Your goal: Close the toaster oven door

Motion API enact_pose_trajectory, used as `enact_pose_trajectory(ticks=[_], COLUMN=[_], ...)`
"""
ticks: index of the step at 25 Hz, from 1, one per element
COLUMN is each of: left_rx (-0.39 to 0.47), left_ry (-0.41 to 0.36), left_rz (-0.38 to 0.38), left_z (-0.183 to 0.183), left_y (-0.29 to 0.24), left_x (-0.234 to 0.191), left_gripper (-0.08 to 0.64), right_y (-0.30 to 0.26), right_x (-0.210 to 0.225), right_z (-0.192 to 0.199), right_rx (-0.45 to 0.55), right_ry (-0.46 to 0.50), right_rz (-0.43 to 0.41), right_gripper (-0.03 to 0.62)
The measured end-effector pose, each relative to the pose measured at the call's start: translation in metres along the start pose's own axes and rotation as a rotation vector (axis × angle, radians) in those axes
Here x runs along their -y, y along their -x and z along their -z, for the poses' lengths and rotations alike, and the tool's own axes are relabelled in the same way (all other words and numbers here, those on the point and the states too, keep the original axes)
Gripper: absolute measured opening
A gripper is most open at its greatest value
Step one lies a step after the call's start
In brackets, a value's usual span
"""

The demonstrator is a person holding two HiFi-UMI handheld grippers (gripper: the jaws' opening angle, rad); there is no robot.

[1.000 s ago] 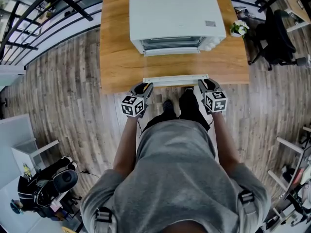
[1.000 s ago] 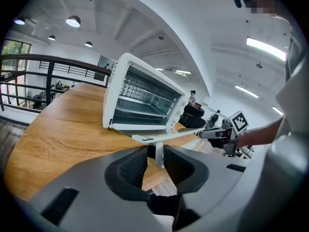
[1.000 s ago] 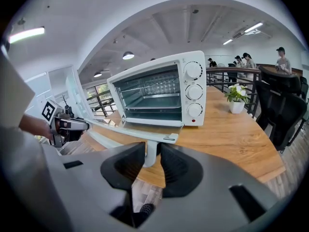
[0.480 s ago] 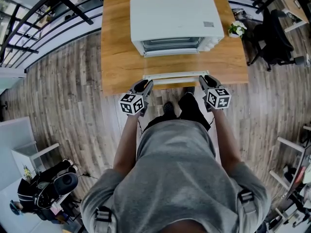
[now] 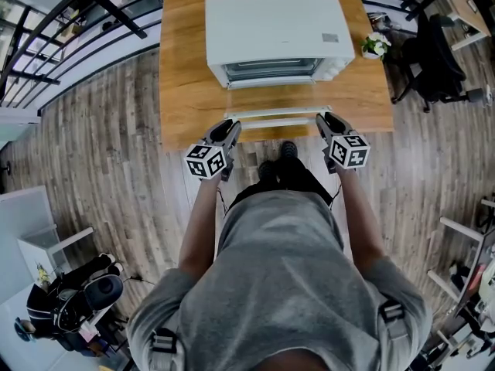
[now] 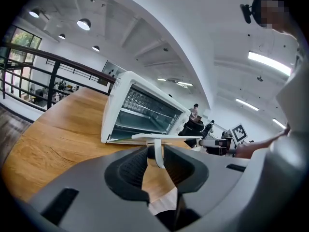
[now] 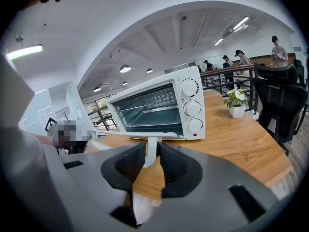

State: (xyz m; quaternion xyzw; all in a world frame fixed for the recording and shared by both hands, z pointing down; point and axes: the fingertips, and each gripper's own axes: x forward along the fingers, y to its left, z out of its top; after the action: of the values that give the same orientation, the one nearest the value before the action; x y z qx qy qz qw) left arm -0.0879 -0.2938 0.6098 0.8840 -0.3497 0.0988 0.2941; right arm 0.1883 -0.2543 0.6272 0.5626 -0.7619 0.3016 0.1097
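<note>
**Toaster oven door open, both jaws clamped on its handle**

The toaster oven (image 5: pixel 274 29) sits toward the far side of the wooden counter (image 5: pixel 186 91). Its long axis runs left to right, and its open front faces the person. Three knobs (image 7: pixel 189 108) are stacked on the right of that front.

The door (image 5: pixel 278 113) is swung down on its bottom hinge and juts out toward the person. It lies close to level, seen nearly edge-on from both gripper views. Its free edge reaches almost to the counter's near edge. The handle (image 5: pixel 278 123) runs along that free edge, with its long axis left to right, parallel to the oven front.

The left gripper (image 5: pixel 230 128) meets the handle at its left end. In the left gripper view, a white handle post curves down between the jaws, and the ribbed pads close in on it from both sides. The right gripper (image 5: pixel 325 122) does the same at the right end, its jaws drawn in against the other white post. Both grippers point away from the person toward the oven, and each marker cube sits just off the counter's near edge.

A small potted plant (image 5: pixel 377 45) stands at the counter's far right corner, well apart from the door. A black chair (image 5: pixel 437 60) is on the wood floor (image 5: pixel 100 168) beyond it.
</note>
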Motion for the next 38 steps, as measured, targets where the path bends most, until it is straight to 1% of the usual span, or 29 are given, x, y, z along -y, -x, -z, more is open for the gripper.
enact_pose_trajectory(ticks=[6,14,19,22,27,31,35,38], left_rx=[0.043,0.068,0.090,0.098,0.100,0.123,0.146,0.155], left_ry=[0.011,0.014,0.038,0.045,0.029,0.029,0.040,0.037], left_rz=[-0.008,-0.023,-0.046,-0.068,-0.086,-0.099,-0.110,-0.117], left_z=[-0.016,-0.028,-0.035,-0.040,-0.055,-0.070,-0.080,-0.086], left_y=[-0.001,-0.006,-0.009,-0.009,-0.012,-0.018,-0.022,-0.024], left_x=[0.001,0.003,0.003,0.003,0.000,-0.002,-0.003,-0.003], left_gripper=[0.118,0.118,0.118,0.115,0.112,0.112,0.112,0.110], right_y=[0.000,-0.002,-0.004,-0.005,-0.010,-0.015,-0.019,-0.021], right_x=[0.001,0.004,0.006,0.006,0.007,0.009,0.011,0.012], right_z=[-0.016,-0.029,-0.037,-0.042,-0.056,-0.071,-0.082,-0.089], right_rx=[0.037,0.028,0.017,0.018,0.029,0.047,0.058,0.074], right_ry=[-0.099,-0.099,-0.089,-0.115,-0.145,-0.165,-0.176,-0.167], right_rz=[-0.021,-0.058,-0.096,-0.108,-0.127,-0.152,-0.171,-0.181], right_gripper=[0.101,0.104,0.110,0.110,0.112,0.115,0.117,0.118])
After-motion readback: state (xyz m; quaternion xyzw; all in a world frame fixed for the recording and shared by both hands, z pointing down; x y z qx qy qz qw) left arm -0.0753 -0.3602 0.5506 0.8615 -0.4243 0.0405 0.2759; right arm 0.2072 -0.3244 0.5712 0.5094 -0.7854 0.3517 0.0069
